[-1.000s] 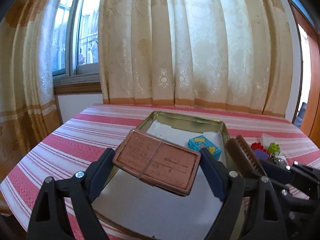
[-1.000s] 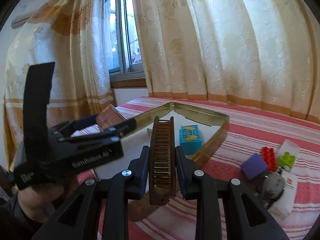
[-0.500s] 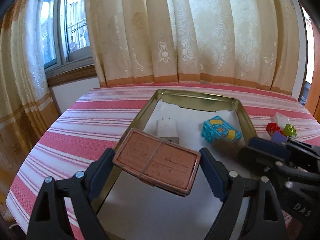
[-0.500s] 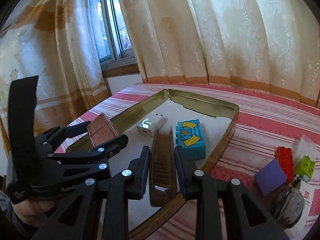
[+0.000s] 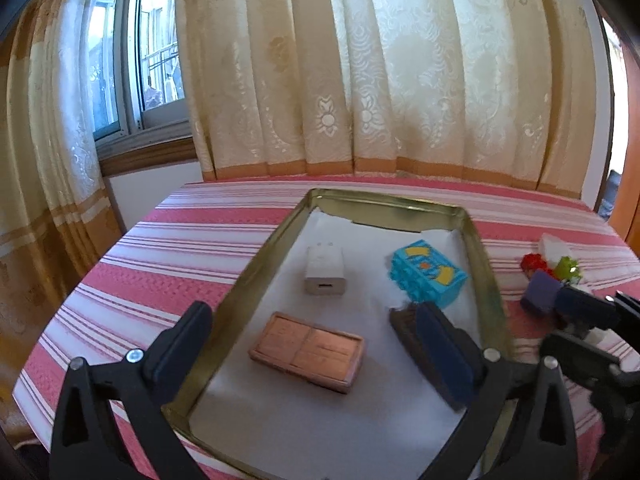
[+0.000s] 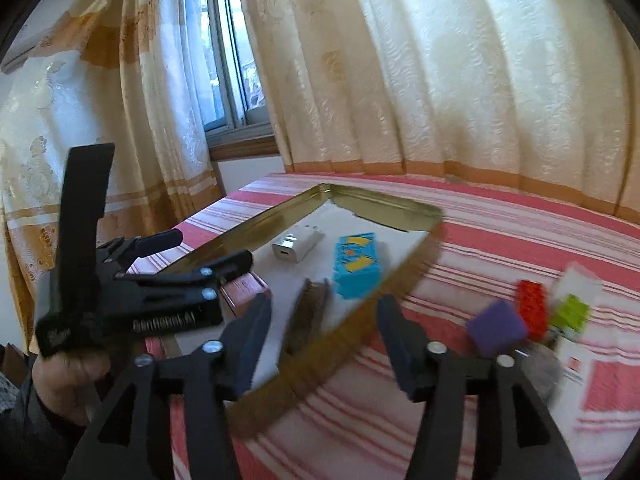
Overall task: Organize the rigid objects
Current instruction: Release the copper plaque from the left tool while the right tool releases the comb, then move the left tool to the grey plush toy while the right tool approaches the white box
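A gold tray (image 5: pixel 256 268) lined with white paper holds a white charger (image 5: pixel 324 270), a blue block (image 5: pixel 428 276), a flat copper-brown box (image 5: pixel 308 350) and a brown comb (image 5: pixel 404 330). My left gripper (image 5: pixel 310 316) hovers over the box with its jaws opening, and neither pad touches it. In the right wrist view my right gripper (image 6: pixel 324 320) is opening too. The comb (image 6: pixel 308 320) lies free in the tray (image 6: pixel 416 256) ahead of its fingers. The left gripper (image 6: pixel 204 248) hides part of the box (image 6: pixel 244 292) there.
On the striped cloth right of the tray lie a purple block (image 6: pixel 496 328), a red brick (image 6: pixel 532 308), a green brick (image 6: pixel 570 312) and white packets (image 6: pixel 576 280). Curtains and a window stand behind the table. A person's hand (image 6: pixel 68 376) holds the left gripper.
The left gripper has let go of the copper-brown box, which now lies flat on the tray liner. The right gripper has released the comb into the tray and drawn back.
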